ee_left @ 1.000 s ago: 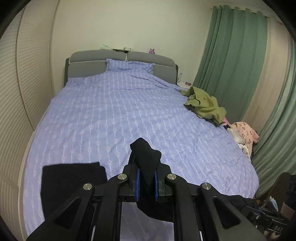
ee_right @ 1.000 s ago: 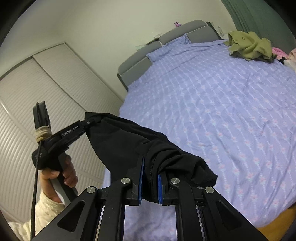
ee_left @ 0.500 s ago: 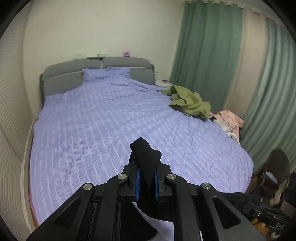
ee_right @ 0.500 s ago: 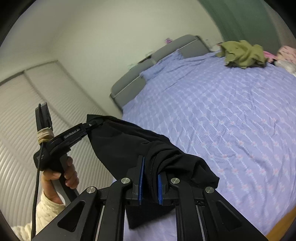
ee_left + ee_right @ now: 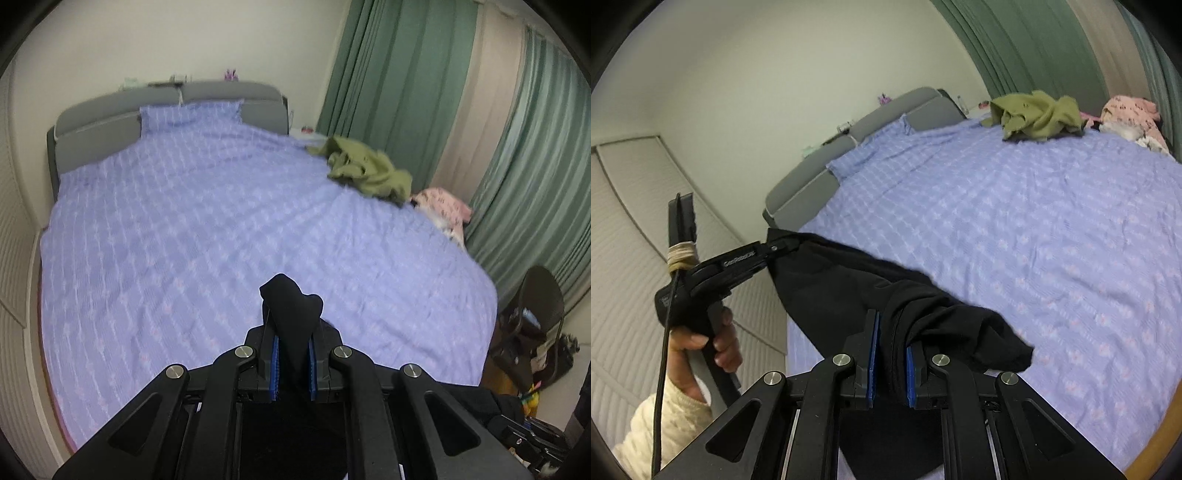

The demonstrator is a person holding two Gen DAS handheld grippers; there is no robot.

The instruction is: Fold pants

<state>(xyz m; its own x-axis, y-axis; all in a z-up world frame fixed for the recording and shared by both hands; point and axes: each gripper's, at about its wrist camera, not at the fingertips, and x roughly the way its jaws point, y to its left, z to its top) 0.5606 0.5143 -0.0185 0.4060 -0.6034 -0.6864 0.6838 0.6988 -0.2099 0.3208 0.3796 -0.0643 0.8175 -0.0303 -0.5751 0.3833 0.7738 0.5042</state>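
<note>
In the right wrist view, the left gripper (image 5: pixel 779 245) is seen at left centre, jaws clamped on one end of the pants (image 5: pixel 849 291). The pants are held in the air, stretched rightward to the right gripper (image 5: pixel 890 354), clamped on the other end. The long axis runs between the grippers; the bed (image 5: pixel 1052 229) lies beyond, to the right.
</note>
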